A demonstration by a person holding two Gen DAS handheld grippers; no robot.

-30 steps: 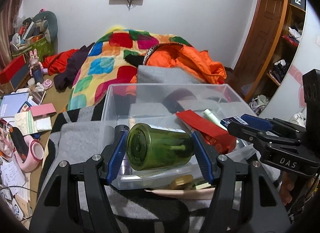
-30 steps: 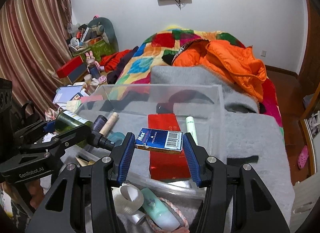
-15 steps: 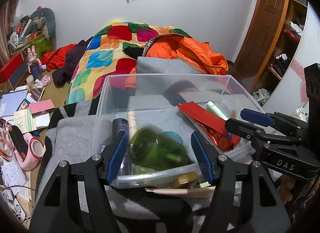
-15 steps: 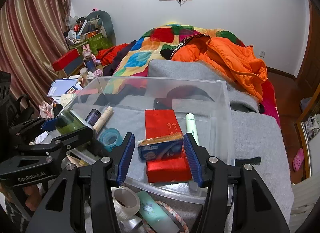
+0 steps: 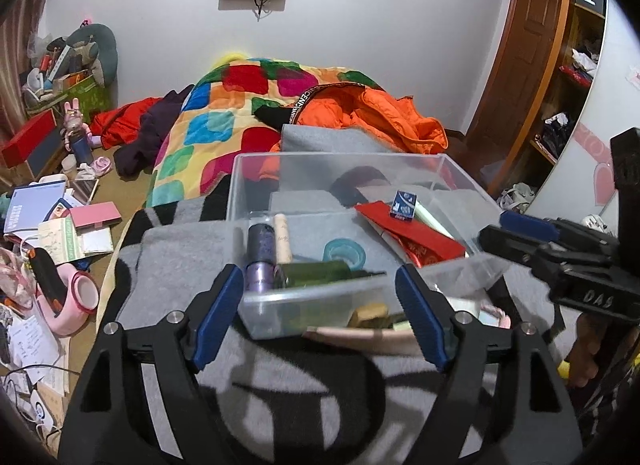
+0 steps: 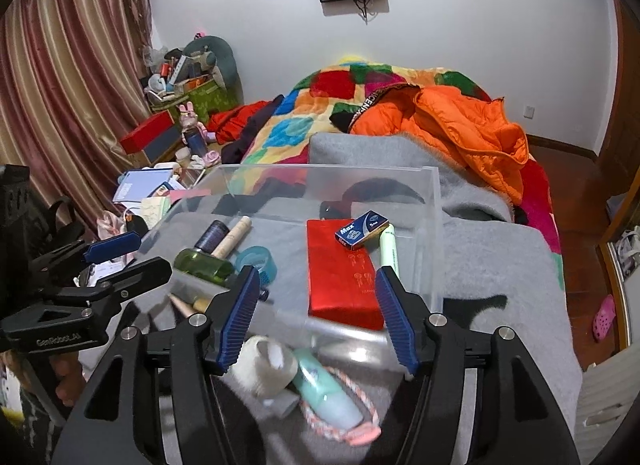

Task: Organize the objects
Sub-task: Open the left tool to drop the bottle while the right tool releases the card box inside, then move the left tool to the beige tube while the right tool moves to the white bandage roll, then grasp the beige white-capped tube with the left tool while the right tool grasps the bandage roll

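Now, both drops done: bottle (image 5: 316,274) lies in bin (image 5: 340,159), blue box (image 6: 362,231) perched on red pack (image 6: 340,273). Left gripper (image 5: 320,319) jaws spreading, nothing between; right gripper (image 6: 318,319) same, opening, empty. A second ago we pinched bottle and box. Risks: box sliding off pack; our fingers clipping bin's near wall on retreat; clutter left outside, tube (image 6: 326,389) and tape roll (image 6: 266,363).

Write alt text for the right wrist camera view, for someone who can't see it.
The right gripper, jaws opening and empty, hangs over a clear plastic bin on a grey blanket, holding a red box, a small blue Max box, a green bottle and tape roll. The left gripper shows at left, a cluttered bedroom behind.
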